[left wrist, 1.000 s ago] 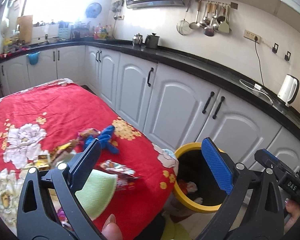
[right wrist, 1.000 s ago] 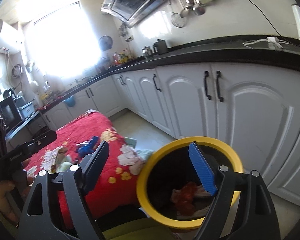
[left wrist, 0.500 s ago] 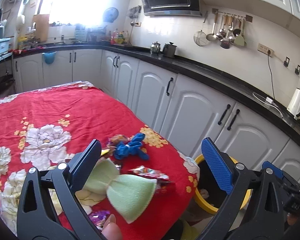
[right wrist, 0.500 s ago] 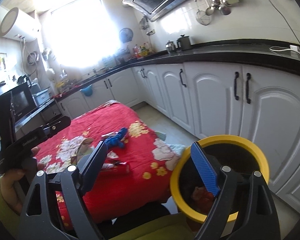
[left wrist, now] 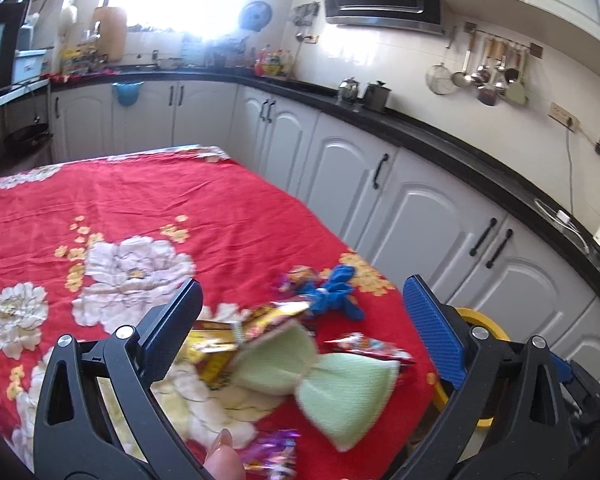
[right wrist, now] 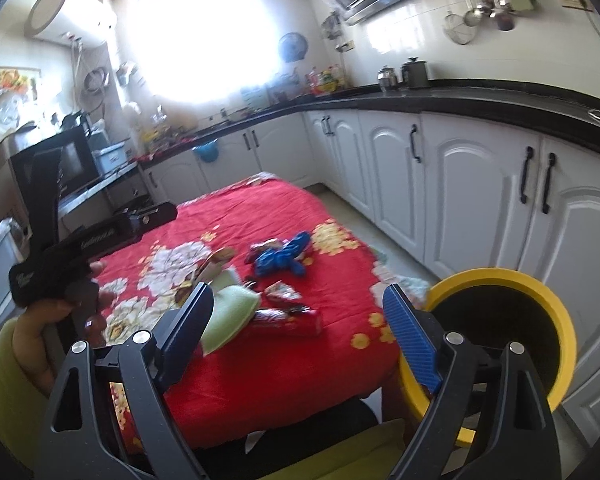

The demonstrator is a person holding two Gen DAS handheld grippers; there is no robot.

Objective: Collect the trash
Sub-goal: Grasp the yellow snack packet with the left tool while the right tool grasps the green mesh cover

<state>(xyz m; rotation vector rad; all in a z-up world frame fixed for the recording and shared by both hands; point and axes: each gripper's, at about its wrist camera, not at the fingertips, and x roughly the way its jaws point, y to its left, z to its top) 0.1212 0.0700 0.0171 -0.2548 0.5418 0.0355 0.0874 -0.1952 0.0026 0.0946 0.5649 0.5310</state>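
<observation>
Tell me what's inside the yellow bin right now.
In the right wrist view the yellow bin shows only a dark interior; the right gripper's finger covers its near side, so any contents stay unseen.

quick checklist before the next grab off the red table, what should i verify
1. Left gripper open and holding nothing: ok.
2. Right gripper open and holding nothing: ok.
3. Trash left to collect: ok, red wrapper and blue wrapper lie on the tablecloth.
4. Yellow-rimmed bin beside the table, mouth uncovered: ok.
5. Green cloth overlaps the yellow packet: not ok for a clean pick there.
6. Room left in the bin: cannot tell.
</observation>
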